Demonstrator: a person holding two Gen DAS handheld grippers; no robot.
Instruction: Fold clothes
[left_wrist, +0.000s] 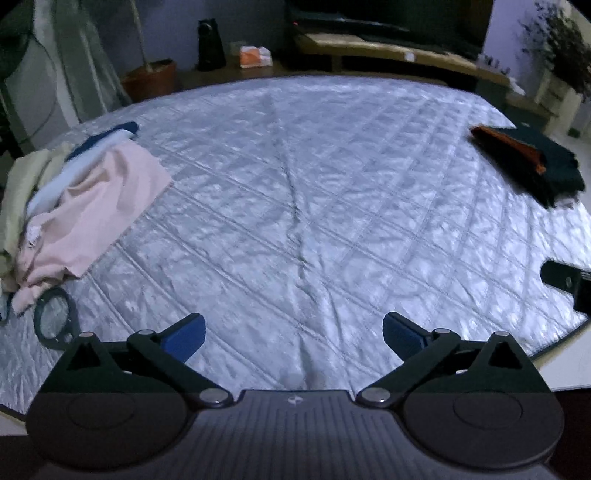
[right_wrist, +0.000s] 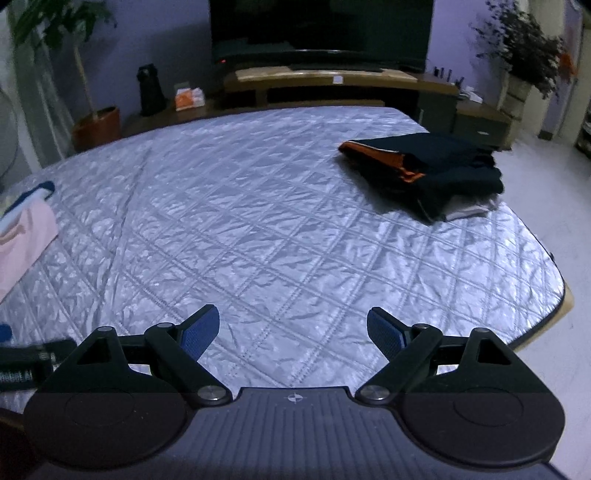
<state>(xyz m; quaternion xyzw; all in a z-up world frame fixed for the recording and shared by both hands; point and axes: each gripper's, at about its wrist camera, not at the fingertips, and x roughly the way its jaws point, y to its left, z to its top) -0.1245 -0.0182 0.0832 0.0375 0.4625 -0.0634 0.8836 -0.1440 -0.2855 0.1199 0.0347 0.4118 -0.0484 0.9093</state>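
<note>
Silver quilted mattress (left_wrist: 295, 184), unfolded pile (left_wrist: 74, 206) left, folded stack (right_wrist: 424, 173) right; left claw (left_wrist: 293, 338), right claw (right_wrist: 293, 332) wide, empty

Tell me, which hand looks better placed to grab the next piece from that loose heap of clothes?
Probably the left. The left hand-held gripper is open, and the unfolded pile with the pink garment lies close on its side. From the right hand-held gripper that pile sits at the far left edge; the folded dark stack is nearer.

Crumpled pile (left_wrist: 74, 206) left, folded stack (right_wrist: 436, 173) right
</note>
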